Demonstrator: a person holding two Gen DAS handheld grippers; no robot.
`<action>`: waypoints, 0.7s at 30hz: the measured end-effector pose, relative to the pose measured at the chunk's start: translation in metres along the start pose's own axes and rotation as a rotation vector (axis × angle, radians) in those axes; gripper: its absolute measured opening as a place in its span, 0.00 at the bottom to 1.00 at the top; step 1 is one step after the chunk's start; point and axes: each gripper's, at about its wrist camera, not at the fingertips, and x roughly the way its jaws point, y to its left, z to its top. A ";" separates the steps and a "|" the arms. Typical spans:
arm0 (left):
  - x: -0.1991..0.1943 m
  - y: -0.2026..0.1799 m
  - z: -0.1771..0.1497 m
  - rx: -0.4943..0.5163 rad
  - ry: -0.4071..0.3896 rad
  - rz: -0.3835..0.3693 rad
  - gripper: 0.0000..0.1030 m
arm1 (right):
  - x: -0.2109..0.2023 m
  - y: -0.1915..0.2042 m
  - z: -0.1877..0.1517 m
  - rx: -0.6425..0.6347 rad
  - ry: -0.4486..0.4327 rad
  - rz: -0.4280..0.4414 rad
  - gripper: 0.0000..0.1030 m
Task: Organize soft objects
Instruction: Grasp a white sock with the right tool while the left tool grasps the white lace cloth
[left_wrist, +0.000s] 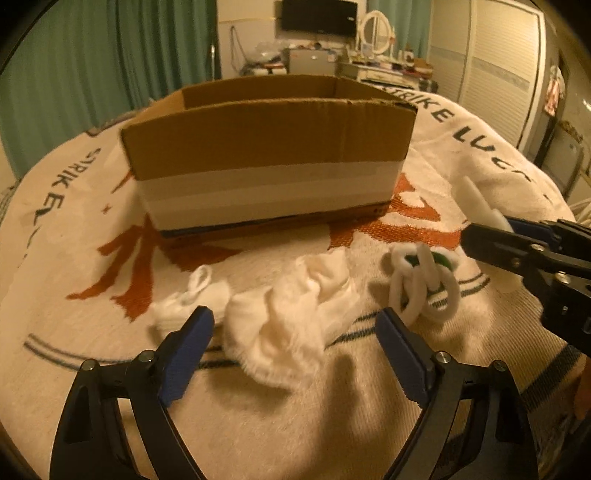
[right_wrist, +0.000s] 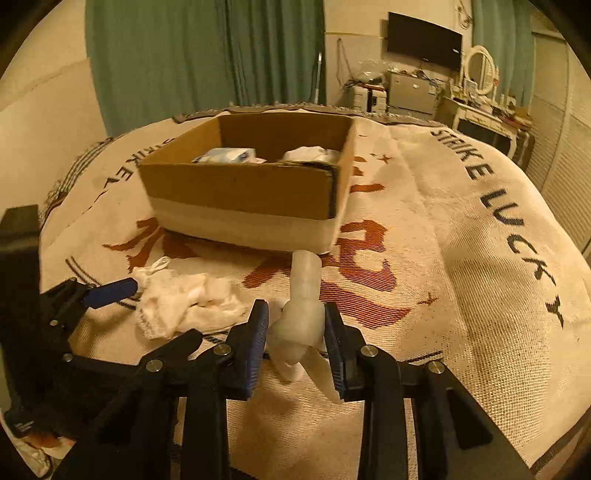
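White rolled sock (right_wrist: 301, 314) is clamped in your right tool (right_wrist: 295, 332); left tool (left_wrist: 295, 325) gapes over loose socks (left_wrist: 291, 317). Box (right_wrist: 240, 192) ahead holds two bundles; rings (left_wrist: 421, 288) remain.

Green curtains (right_wrist: 207, 55) are seen upper left, a wall television (right_wrist: 424, 40) and oval mirror (right_wrist: 480, 70) upper right

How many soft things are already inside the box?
2 can be seen in the box: a white and blue bundle at its left, a white cloth at its right. The near wall may hide more.
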 end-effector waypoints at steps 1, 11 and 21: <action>0.004 -0.001 0.001 0.003 0.006 -0.001 0.75 | 0.002 -0.003 0.000 0.007 0.003 0.000 0.29; 0.008 0.001 -0.007 0.031 0.026 -0.015 0.34 | 0.012 -0.005 -0.006 0.020 0.028 0.013 0.29; -0.060 0.022 -0.006 -0.001 -0.079 -0.031 0.34 | -0.030 0.009 -0.004 0.013 -0.043 0.035 0.29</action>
